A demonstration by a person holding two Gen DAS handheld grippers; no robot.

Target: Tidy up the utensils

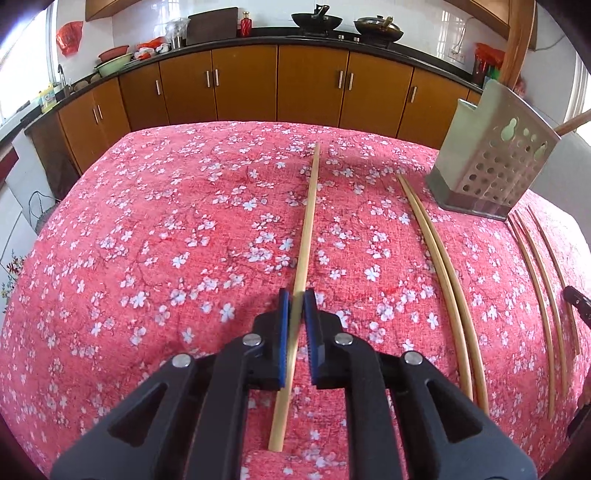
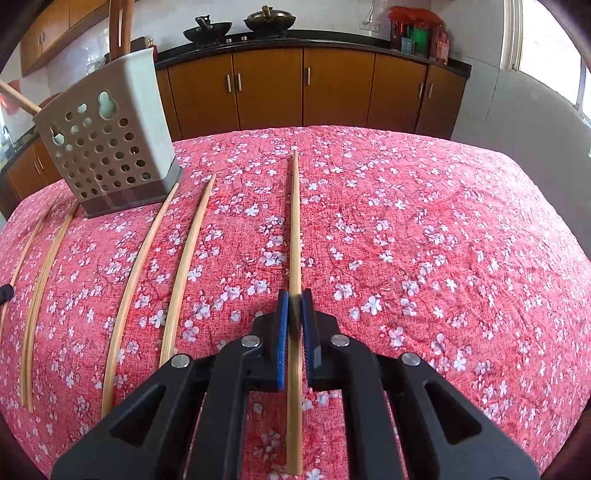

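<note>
- The left gripper (image 1: 296, 295) is closed on a chopstick (image 1: 309, 218) above the table (image 1: 147, 221).
- The right gripper (image 2: 294, 295) pinches another chopstick (image 2: 294, 221).
- Loose chopsticks (image 2: 184, 273) lie near the perforated holder (image 2: 107, 147), which stands toward the table's far edge.

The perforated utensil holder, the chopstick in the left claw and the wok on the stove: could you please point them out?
perforated utensil holder (image 1: 495, 162), left wrist view, holed front wall
chopstick (image 1: 309, 218), left wrist view, mid shaft
wok (image 1: 316, 20), left wrist view, bowl
</note>
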